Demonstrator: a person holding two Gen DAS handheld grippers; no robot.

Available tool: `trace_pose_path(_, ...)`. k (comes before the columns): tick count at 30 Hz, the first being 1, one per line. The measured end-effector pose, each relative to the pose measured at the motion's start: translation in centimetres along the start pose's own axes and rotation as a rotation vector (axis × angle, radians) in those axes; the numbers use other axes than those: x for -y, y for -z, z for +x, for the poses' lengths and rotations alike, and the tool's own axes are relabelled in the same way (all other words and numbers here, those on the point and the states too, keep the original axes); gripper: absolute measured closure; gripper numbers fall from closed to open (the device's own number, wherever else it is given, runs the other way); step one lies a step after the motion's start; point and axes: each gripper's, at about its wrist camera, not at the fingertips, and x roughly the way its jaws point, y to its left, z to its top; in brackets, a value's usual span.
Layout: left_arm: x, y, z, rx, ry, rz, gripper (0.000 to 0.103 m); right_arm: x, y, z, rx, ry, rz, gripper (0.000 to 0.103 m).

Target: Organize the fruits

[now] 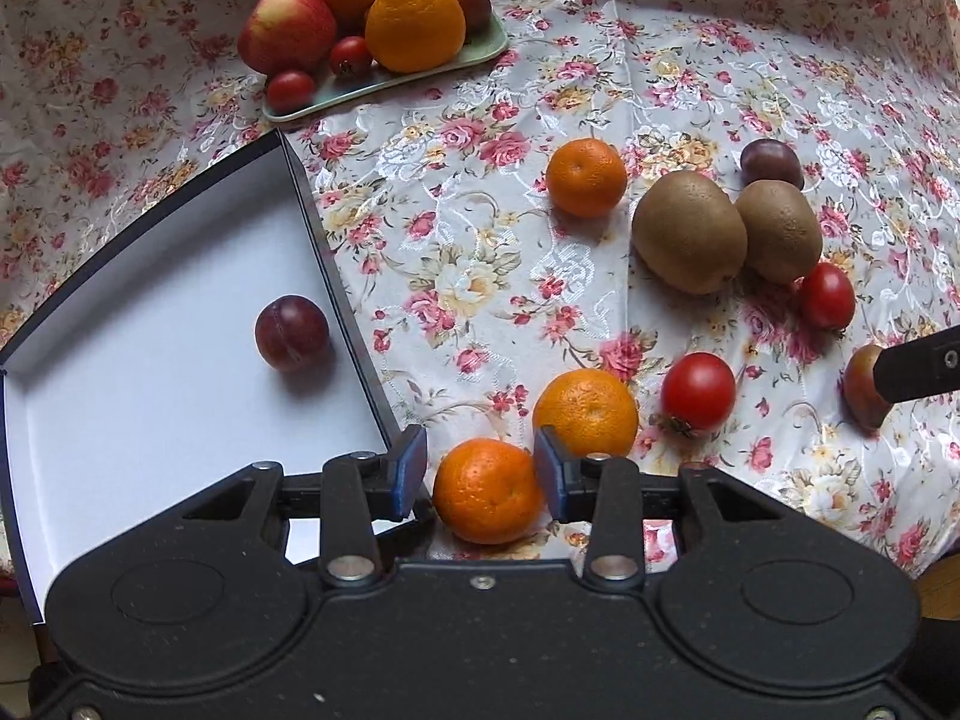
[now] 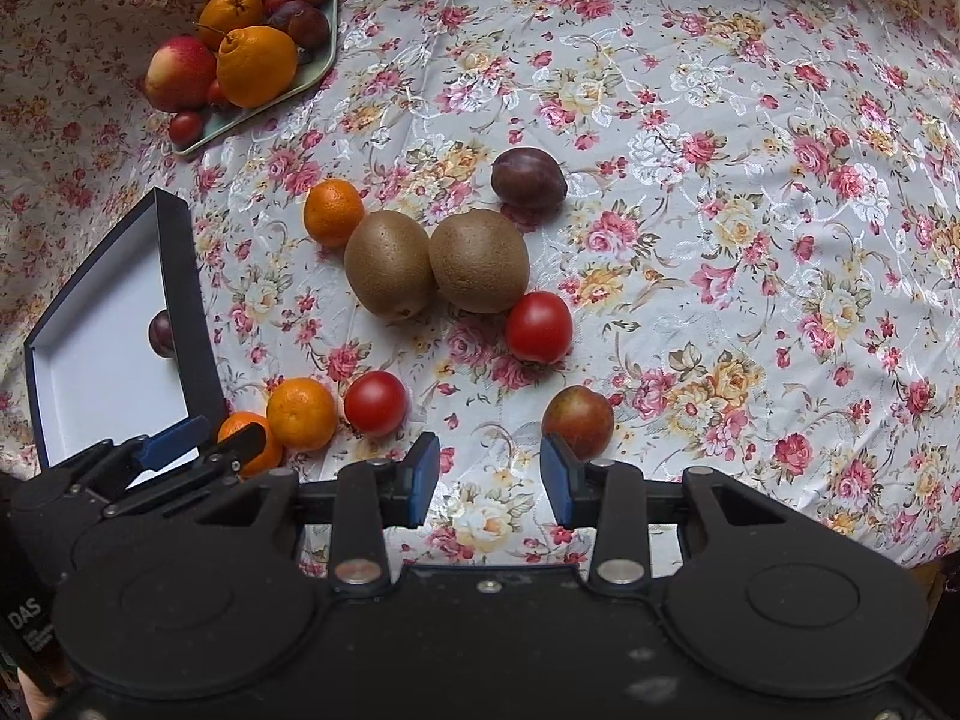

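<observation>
The left tongs (image 1: 480,471) stand apart around a mandarin (image 1: 487,491) on the flowered desk cloth (image 1: 480,276). The blue pads sit at its two sides, the right pad against the skin, the left one just beside it with a narrow gap showing. A second mandarin (image 1: 585,412) touches it from behind, and a tomato (image 1: 698,390) lies just to the right of that one.

The left wrist view looks straight into the open box (image 1: 120,396) beside these tongs: one plum (image 1: 292,333) rests on its white floor near the right wall. In the right wrist view the same plum (image 2: 161,333) is half hidden behind that dark wall.

The right tongs (image 2: 491,489) are apart with nothing between them, over bare cloth. A reddish-brown plum (image 2: 578,421) lies just beyond the right pad. The left wrist view catches only the edge of that fruit behind a black finger (image 1: 918,369) at the frame's right side.

The right wrist view lays out the middle group better: two kiwis (image 2: 435,261) touching side by side, a third mandarin (image 2: 333,213) against the left kiwi, a dark plum (image 2: 528,177) behind them, and a second tomato (image 2: 538,327) just in front of the right kiwi.

Both views show the green tray (image 1: 384,81) at the far left, heaped with an apple (image 1: 287,30), large oranges and small red fruit.
</observation>
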Motion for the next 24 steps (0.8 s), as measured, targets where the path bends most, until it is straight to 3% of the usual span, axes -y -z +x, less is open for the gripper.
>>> trace_pose_path(7,0.1,-0.2,-0.4,-0.022,0.121,0.036,0.056,-0.1,0.1,0.6,-0.023,0.008,-0.007,0.063)
trace_pose_path(12,-0.3,-0.5,0.5,-0.05,0.045,0.01,0.056,0.5,0.2,0.7,-0.03,0.006,0.008,0.063)
trace_pose_path(17,-0.3,-0.4,0.8,-0.062,0.024,0.022,0.056,0.8,0.4,0.2,-0.026,-0.006,0.009,0.063)
trace_pose_path(22,2.3,-0.3,1.0,-0.021,-0.113,0.135,0.055,1.3,0.6,-0.4,-0.02,-0.023,0.014,0.063)
trace_pose_path(24,2.8,-0.3,1.6,-0.058,-0.11,0.154,0.055,1.6,0.6,-0.6,-0.016,-0.033,0.019,0.063)
